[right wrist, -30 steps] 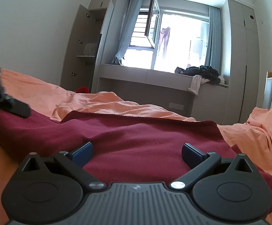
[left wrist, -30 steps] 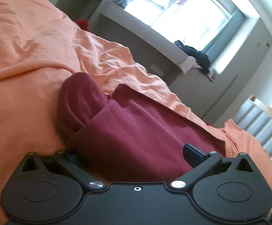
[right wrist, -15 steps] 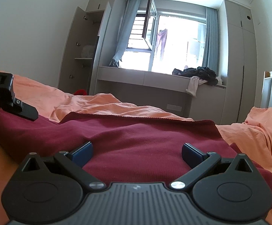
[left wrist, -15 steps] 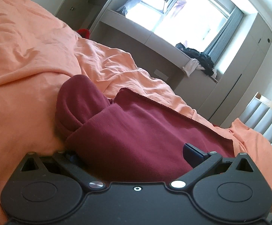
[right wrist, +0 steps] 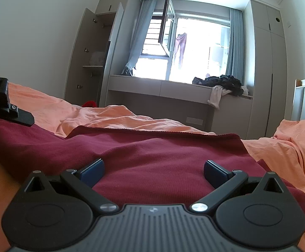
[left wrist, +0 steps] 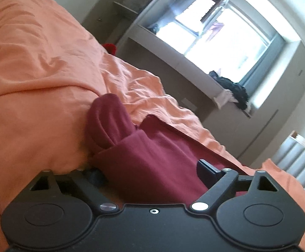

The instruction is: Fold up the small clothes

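Bed (right wrist: 288, 138) in orange sheet, window behind. Maroon garment (right wrist: 152, 157) lay flat mid-bed. Left gripper (left wrist: 150, 169) at garment's near edge: jaws had just been narrowing, cloth between, not yet pinched. Right gripper (right wrist: 153, 170) wide over garment. Fold grasp probably starting.

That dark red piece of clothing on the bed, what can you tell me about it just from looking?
The dark red garment looks like soft, finely ribbed knit. It lies spread on the orange bedsheet, its far edge straight, with a sleeve-like part bunched into a rounded roll at one side. The left gripper has just been closing, its jaws either side of a folded edge; whether they press it is unclear. The right gripper sits open over the cloth.
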Demonstrator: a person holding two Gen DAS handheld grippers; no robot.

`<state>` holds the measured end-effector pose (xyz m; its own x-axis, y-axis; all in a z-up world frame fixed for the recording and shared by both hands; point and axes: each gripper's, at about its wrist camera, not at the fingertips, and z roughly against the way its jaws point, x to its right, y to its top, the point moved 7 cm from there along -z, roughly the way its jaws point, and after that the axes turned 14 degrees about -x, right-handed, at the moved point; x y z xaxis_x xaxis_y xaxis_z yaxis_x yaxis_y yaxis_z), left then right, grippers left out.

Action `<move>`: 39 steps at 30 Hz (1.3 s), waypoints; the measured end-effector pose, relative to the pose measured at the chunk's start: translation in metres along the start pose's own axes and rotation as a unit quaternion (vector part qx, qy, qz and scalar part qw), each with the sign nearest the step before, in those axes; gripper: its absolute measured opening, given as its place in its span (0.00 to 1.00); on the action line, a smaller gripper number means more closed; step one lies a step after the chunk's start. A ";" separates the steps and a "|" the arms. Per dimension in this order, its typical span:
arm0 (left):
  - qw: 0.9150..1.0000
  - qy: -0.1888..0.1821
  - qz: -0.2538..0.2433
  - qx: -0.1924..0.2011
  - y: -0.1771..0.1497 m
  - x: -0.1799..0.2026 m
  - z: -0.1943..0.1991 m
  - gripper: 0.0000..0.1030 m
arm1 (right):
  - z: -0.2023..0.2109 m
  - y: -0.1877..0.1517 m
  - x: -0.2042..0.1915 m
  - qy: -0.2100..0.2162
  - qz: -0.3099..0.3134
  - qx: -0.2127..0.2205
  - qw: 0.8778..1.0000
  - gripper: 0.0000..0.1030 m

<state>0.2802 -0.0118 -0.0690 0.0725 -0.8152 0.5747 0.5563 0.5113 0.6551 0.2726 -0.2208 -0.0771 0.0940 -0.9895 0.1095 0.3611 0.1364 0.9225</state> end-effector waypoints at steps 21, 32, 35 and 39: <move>0.991 -0.082 -0.102 0.032 0.057 0.082 0.008 0.16 | 0.001 0.006 0.008 0.021 0.002 -0.035 0.999 1.00; 0.949 -0.166 -0.269 0.008 0.024 0.211 -0.001 0.16 | 0.033 0.020 0.046 0.004 0.018 -0.047 0.999 1.00; 0.933 -0.175 -0.314 -0.004 -0.004 0.227 -0.005 0.16 | 0.036 0.022 0.080 0.002 -0.008 -0.070 0.998 1.00; 0.913 -0.176 -0.365 -0.038 -0.045 0.235 -0.012 0.16 | 0.035 0.017 0.131 -0.006 -0.066 -0.095 0.993 1.00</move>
<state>0.2822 -0.2294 0.0301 -0.6041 -0.7863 0.1297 0.4073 -0.1647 0.8983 0.2591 -0.3493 -0.0341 0.0243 -0.9997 -0.0027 0.5385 0.0108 0.8426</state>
